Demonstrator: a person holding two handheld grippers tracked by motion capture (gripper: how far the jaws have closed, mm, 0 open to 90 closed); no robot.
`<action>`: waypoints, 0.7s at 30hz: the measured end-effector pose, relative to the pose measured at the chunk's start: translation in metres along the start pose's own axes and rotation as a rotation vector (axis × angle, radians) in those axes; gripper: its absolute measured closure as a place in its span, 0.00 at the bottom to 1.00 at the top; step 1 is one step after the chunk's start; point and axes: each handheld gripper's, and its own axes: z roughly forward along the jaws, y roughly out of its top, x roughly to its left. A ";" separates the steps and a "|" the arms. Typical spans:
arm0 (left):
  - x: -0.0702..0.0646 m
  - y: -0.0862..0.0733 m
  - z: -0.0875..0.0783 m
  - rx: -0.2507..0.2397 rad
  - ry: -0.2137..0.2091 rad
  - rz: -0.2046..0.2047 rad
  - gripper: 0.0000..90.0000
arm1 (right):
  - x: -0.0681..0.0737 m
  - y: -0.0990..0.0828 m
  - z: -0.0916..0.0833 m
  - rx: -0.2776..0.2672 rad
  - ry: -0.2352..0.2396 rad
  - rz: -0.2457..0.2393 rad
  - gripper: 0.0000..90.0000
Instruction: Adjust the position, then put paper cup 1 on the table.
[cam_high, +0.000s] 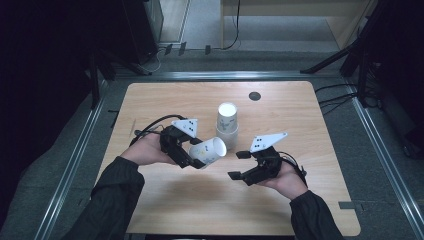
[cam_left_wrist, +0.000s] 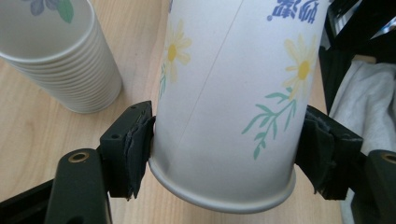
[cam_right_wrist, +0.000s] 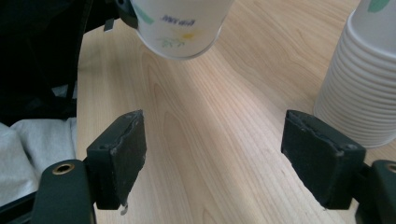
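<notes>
Cup (cam_left_wrist: 224, 102) daisies — left gripper view | high view (cam_high: 209, 150): plain white

The high view looks down on the whole bench (cam_high: 300, 200); both gripper views sit close, sharing the cup stack (cam_left_wrist: 60, 60).

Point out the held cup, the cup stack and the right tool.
held cup (cam_left_wrist: 224, 102), left gripper view, on its flowered side wall.
cup stack (cam_high: 227, 125), high view, on its upper side.
right tool (cam_right_wrist: 212, 154), right gripper view, midway between its open pads.
</notes>
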 end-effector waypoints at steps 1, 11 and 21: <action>-0.001 0.000 0.004 0.030 0.006 0.013 0.29 | -0.001 0.000 0.001 -0.008 -0.003 -0.006 0.25; -0.007 -0.004 0.032 0.187 0.017 0.049 0.29 | 0.000 0.003 0.009 0.002 0.015 -0.028 0.25; -0.016 0.003 0.050 0.298 0.023 0.107 0.29 | 0.003 0.004 0.030 0.035 0.068 -0.070 0.24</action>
